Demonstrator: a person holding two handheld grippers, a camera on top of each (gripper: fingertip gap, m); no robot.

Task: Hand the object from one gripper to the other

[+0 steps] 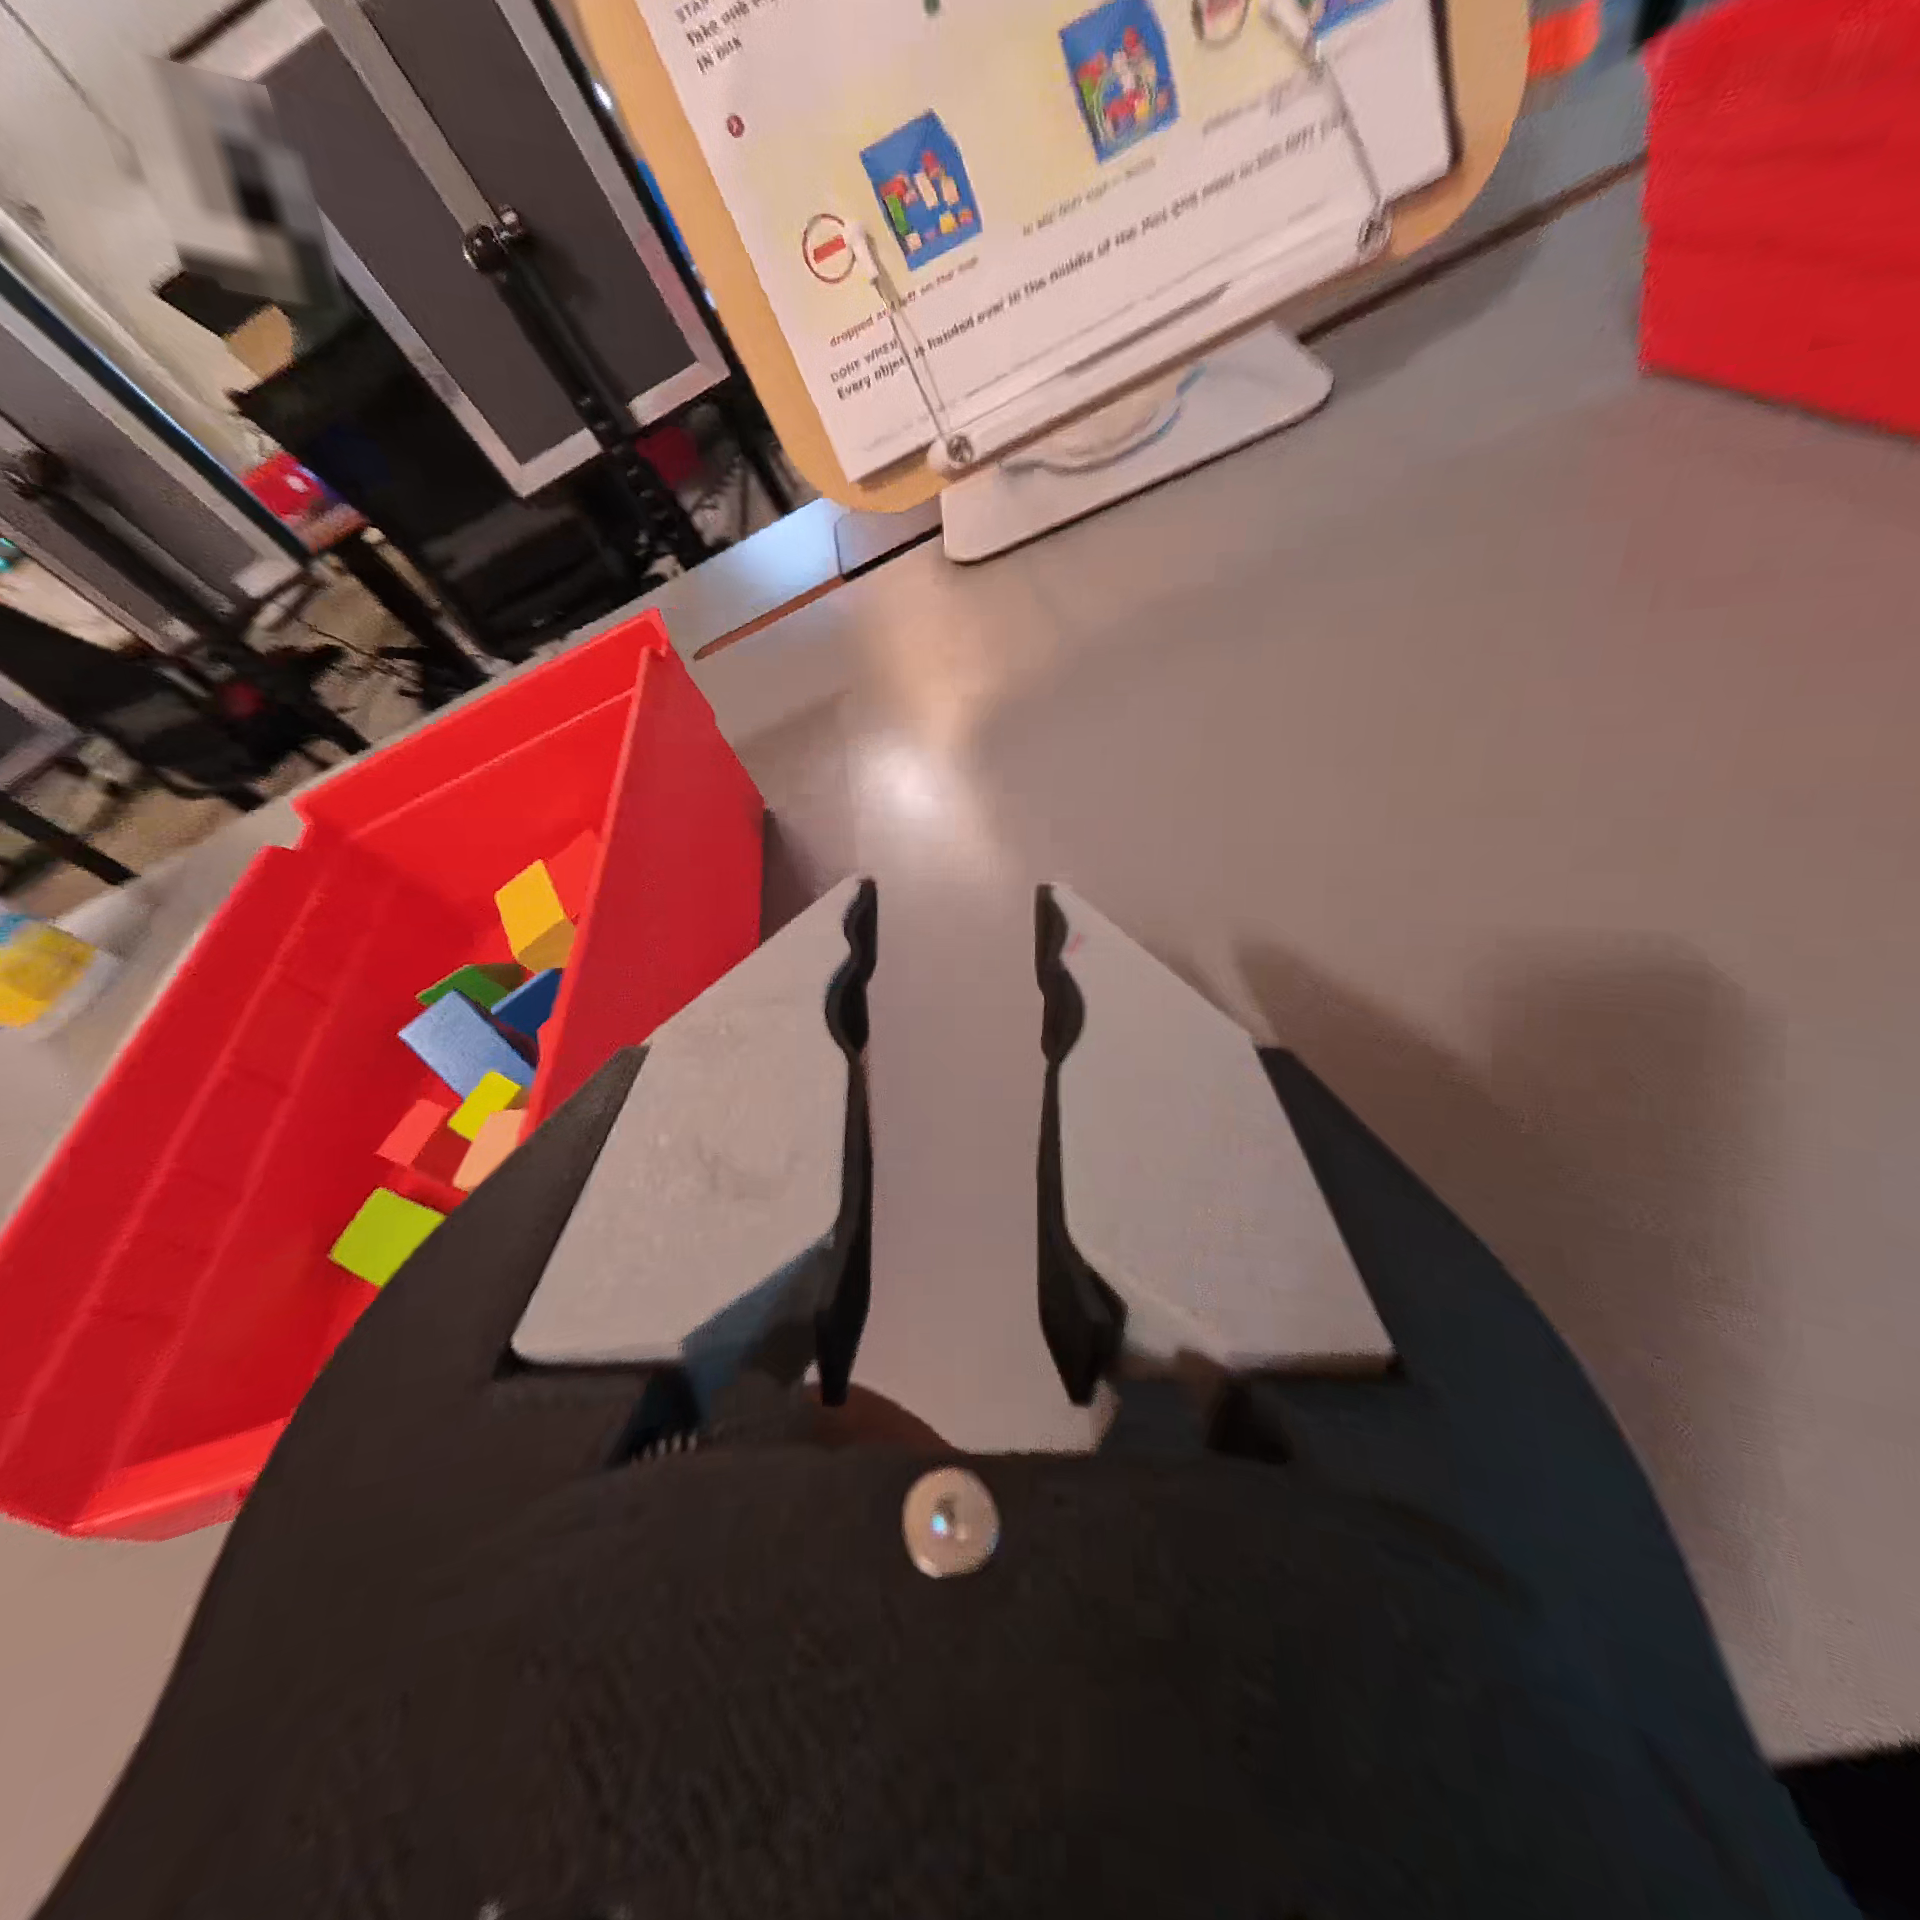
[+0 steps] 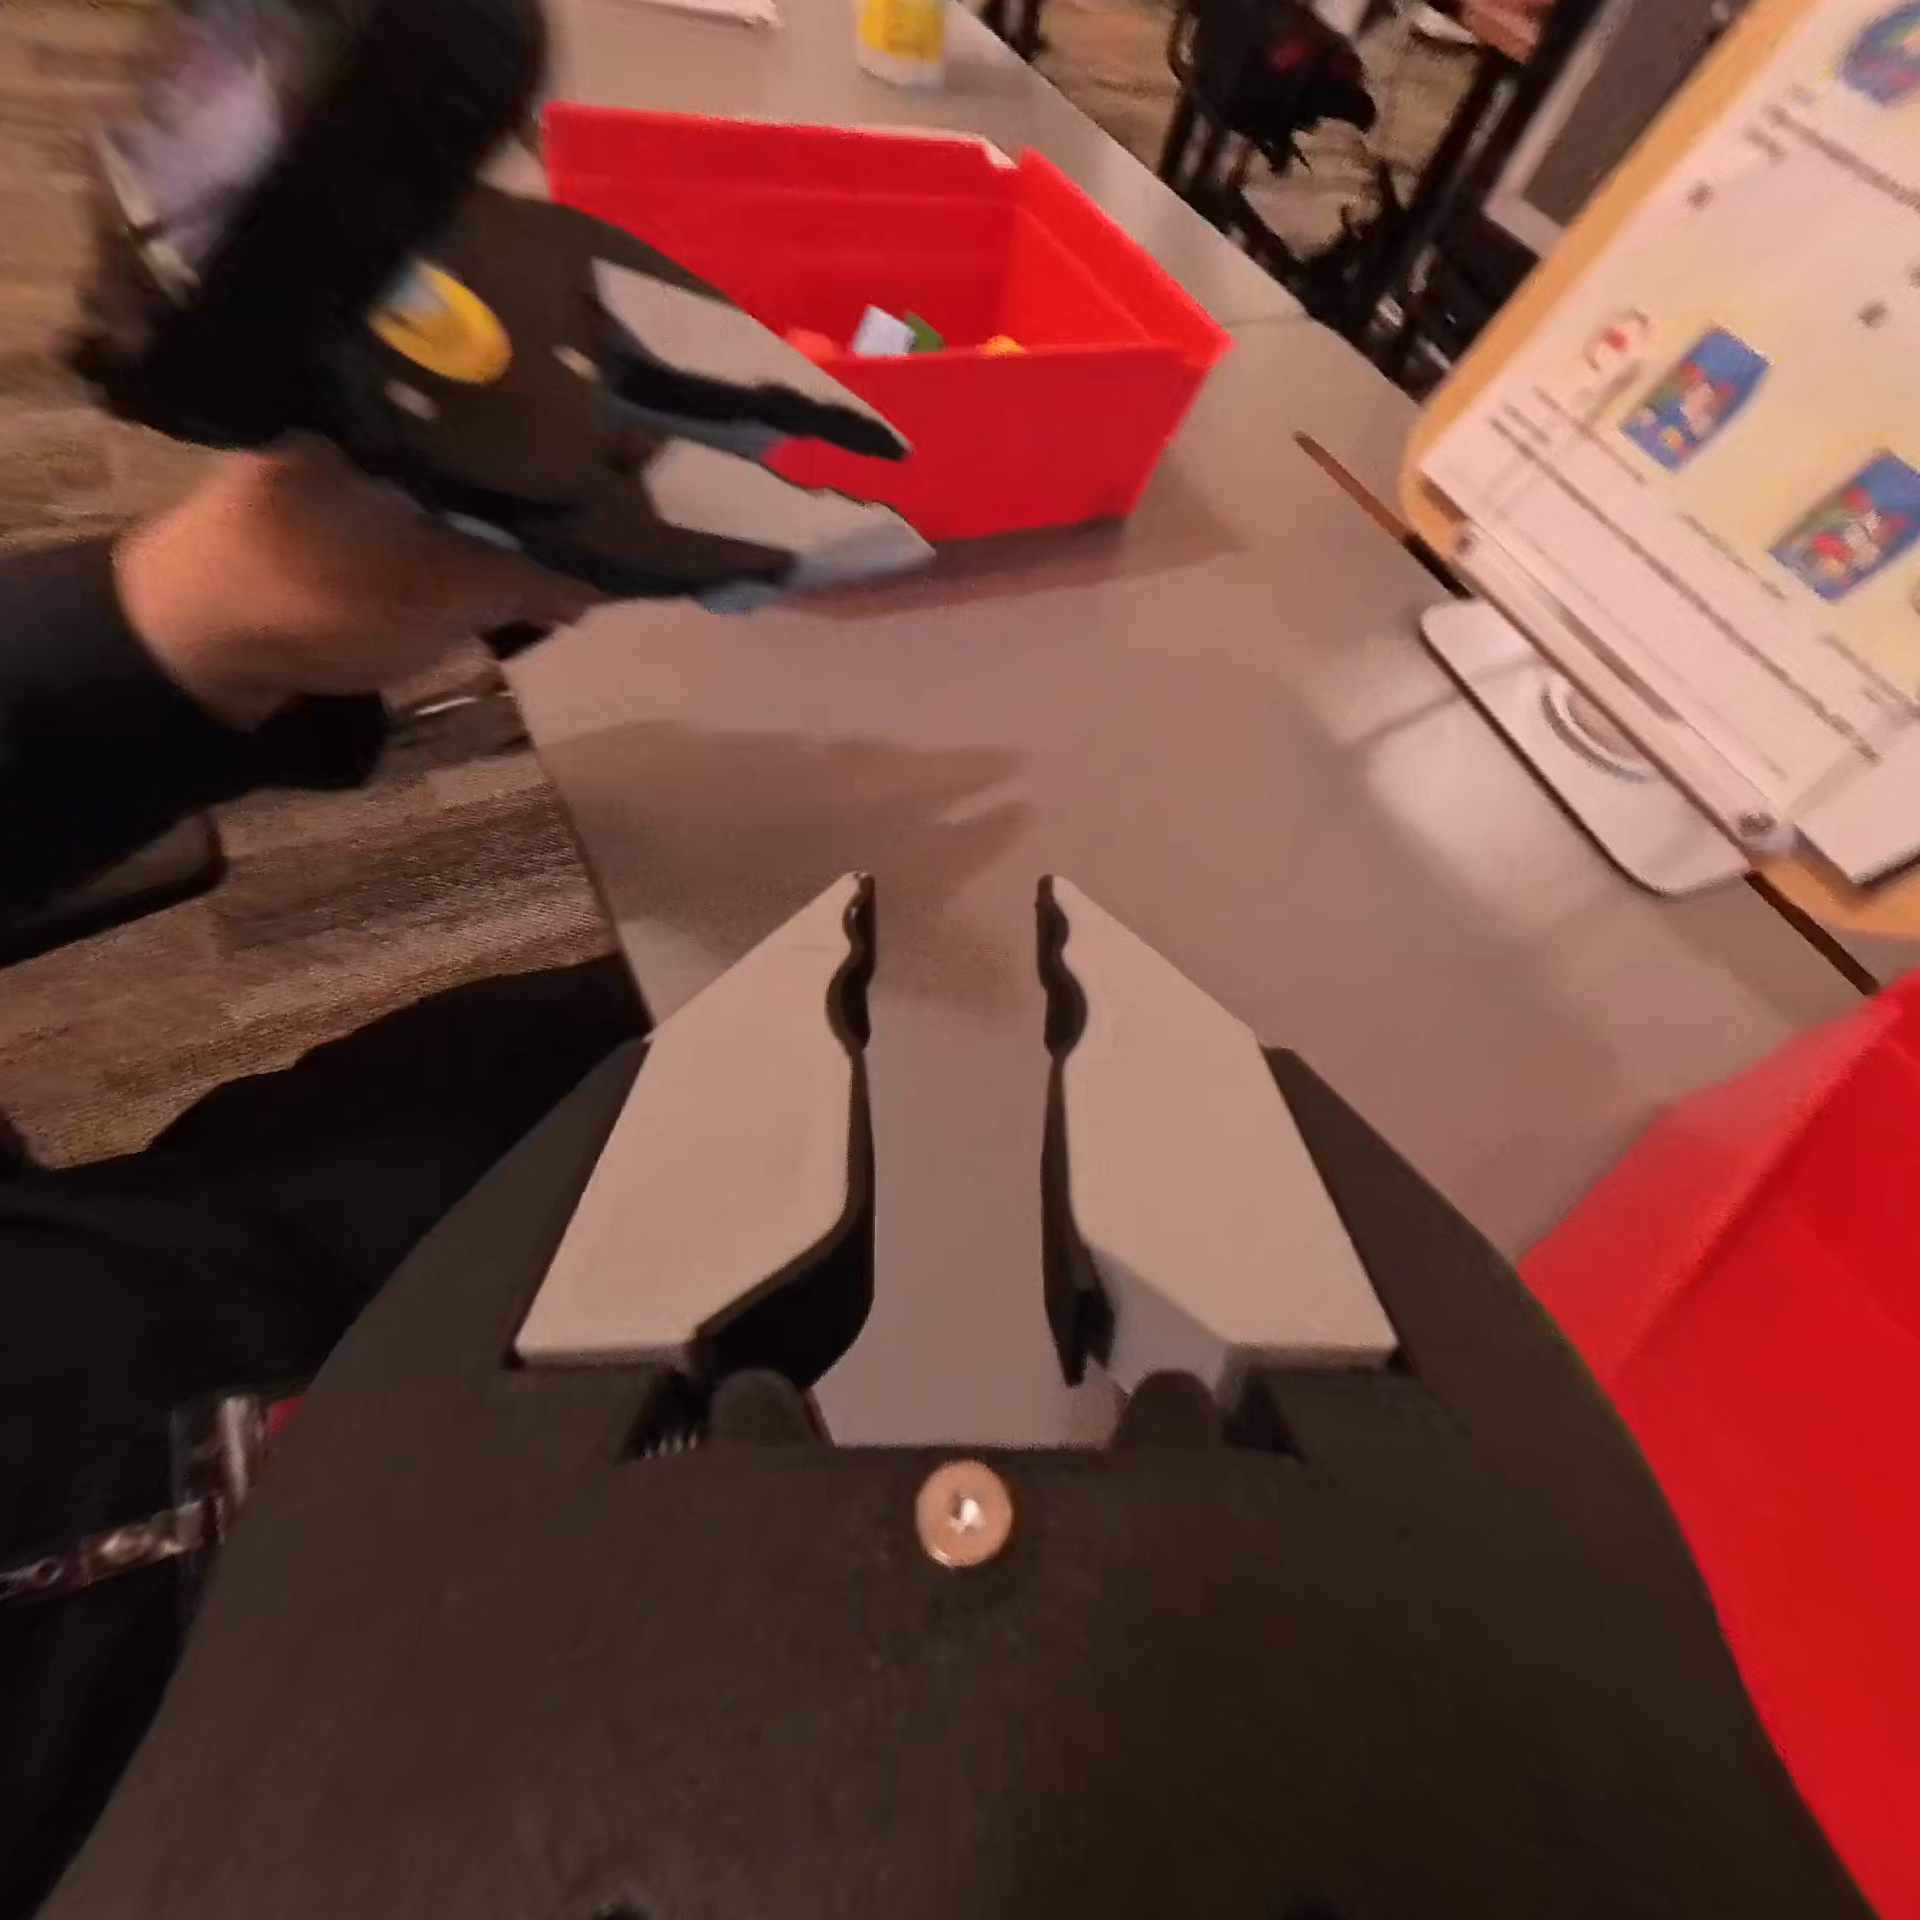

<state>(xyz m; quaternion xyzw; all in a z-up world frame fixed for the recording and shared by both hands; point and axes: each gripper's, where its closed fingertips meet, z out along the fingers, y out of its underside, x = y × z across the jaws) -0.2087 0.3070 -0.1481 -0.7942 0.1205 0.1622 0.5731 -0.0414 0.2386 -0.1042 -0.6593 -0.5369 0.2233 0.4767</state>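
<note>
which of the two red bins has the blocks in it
The red bin beside the left tool holds the coloured blocks. The other red bin, beside the right tool, shows only its outer wall.

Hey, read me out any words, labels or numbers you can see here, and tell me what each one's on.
Instruction sheet on the stand: printed lines and pictures, mostly motion-blurred; I don't copy out writing.
Round yellow sticker on the left gripper: too blurred to read.
Red bin: no writing visible.
</note>
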